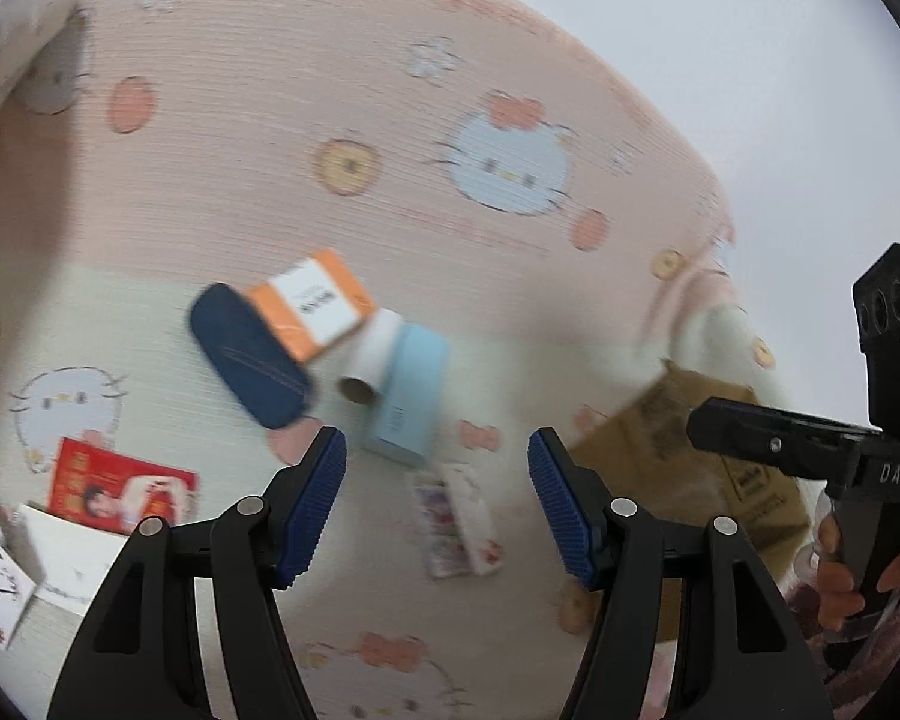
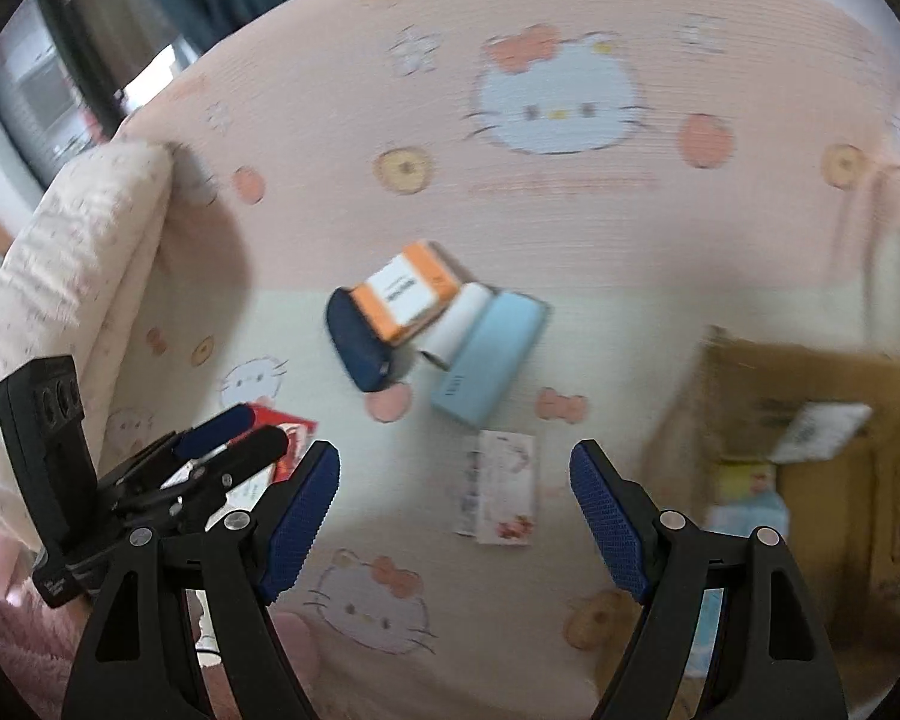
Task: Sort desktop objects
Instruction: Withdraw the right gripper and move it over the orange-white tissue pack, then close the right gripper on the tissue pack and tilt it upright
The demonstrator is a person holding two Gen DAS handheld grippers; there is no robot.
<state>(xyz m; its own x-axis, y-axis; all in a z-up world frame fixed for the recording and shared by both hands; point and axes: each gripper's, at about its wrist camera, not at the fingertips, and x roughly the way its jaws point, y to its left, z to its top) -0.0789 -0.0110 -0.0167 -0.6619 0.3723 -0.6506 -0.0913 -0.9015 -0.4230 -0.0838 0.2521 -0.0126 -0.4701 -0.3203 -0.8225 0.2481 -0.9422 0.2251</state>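
Note:
A cluster lies mid-cloth: a dark blue case [image 1: 249,357] [image 2: 357,345], an orange-and-white box [image 1: 315,303] [image 2: 408,291] resting on it, a white paper roll [image 1: 369,363] [image 2: 456,324] and a light blue box [image 1: 408,393] [image 2: 489,354]. Nearer lies a flat floral packet [image 1: 456,525] [image 2: 501,492]. A red packet [image 1: 120,489] [image 2: 288,432] sits to the left. My left gripper [image 1: 438,504] is open above the cloth with nothing between its blue pads, and it also shows at the left edge [image 2: 234,438]. My right gripper [image 2: 456,516] is open and empty too.
A brown cardboard box [image 2: 810,450] [image 1: 690,450] with items inside stands at the right. White cards and papers [image 1: 6,576] lie at the near left. A folded pale quilt [image 2: 72,276] rises at the left. A hand [image 1: 840,570] holds the right gripper's handle.

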